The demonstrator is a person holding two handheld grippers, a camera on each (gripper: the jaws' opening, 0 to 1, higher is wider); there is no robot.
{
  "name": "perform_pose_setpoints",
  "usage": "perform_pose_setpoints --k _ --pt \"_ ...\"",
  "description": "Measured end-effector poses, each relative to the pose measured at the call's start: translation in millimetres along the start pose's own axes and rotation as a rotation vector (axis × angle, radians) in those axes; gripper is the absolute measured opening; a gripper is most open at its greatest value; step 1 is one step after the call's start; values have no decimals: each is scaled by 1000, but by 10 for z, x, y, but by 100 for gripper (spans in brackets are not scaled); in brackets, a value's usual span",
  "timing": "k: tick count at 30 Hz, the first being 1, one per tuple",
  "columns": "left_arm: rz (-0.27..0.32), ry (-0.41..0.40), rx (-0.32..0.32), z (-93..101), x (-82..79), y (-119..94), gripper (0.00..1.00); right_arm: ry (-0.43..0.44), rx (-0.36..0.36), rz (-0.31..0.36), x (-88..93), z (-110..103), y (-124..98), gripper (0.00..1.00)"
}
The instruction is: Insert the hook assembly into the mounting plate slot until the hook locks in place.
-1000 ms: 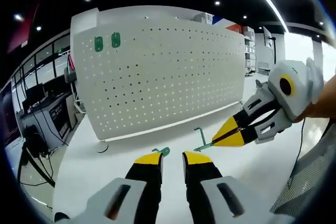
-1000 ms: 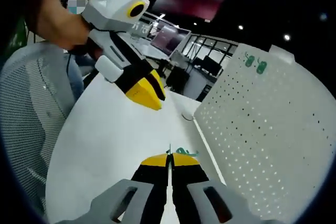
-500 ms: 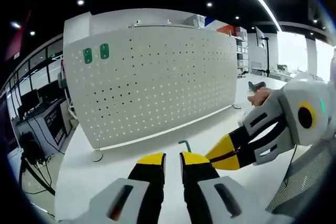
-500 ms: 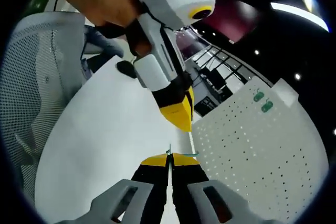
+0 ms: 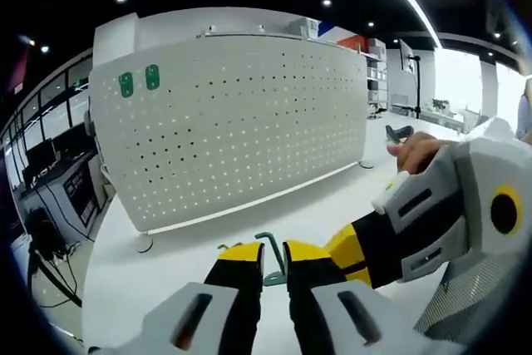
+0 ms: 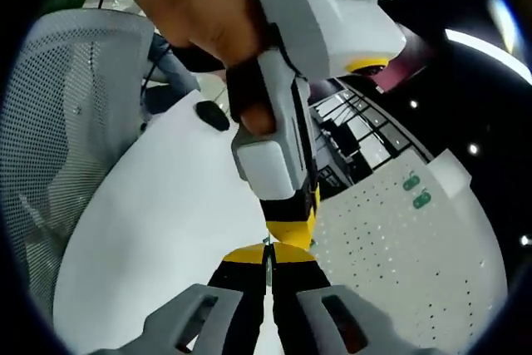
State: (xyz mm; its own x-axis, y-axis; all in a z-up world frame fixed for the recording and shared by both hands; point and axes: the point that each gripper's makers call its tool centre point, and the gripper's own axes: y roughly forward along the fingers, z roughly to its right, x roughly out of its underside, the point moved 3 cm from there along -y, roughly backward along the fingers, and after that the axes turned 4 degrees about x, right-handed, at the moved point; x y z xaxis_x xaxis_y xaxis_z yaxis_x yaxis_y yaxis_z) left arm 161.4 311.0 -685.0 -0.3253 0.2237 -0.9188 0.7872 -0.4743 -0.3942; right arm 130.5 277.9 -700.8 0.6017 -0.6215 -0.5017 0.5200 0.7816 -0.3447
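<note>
A thin green hook (image 5: 268,240) shows in the gap between my left gripper's (image 5: 273,253) open jaws. My right gripper (image 5: 353,248) comes in from the right with its yellow tips beside them. In the right gripper view my right gripper (image 6: 268,250) is shut on the green hook (image 6: 267,242), of which a sliver sticks out at the tips. The left gripper (image 6: 291,224) reaches down to it from above, held by a hand (image 6: 199,14). Two small green plates (image 5: 139,81) sit at the upper left corner of the white pegboard (image 5: 249,130).
The pegboard (image 6: 399,272) stands upright on the white table (image 5: 174,255). A mesh chair (image 6: 50,122) is at the table's edge, and a small black object (image 6: 212,115) lies on the table (image 6: 158,222). Desks with monitors stand behind.
The two grippers have come together: the right gripper's tips now sit right beside the left jaws, and the hook has come between the left jaws. The right gripper stays shut.
</note>
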Motion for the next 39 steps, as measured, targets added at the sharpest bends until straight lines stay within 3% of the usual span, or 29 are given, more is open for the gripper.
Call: perform_pose_setpoints --k 25,39 --pt "-15 -80 -17 -6 -13 4 3 -107 22 1 -65 -23 20 0" --pt "-12 -90 -14 -14 -14 -18 2 -51 20 6 -79 -30 25 4"
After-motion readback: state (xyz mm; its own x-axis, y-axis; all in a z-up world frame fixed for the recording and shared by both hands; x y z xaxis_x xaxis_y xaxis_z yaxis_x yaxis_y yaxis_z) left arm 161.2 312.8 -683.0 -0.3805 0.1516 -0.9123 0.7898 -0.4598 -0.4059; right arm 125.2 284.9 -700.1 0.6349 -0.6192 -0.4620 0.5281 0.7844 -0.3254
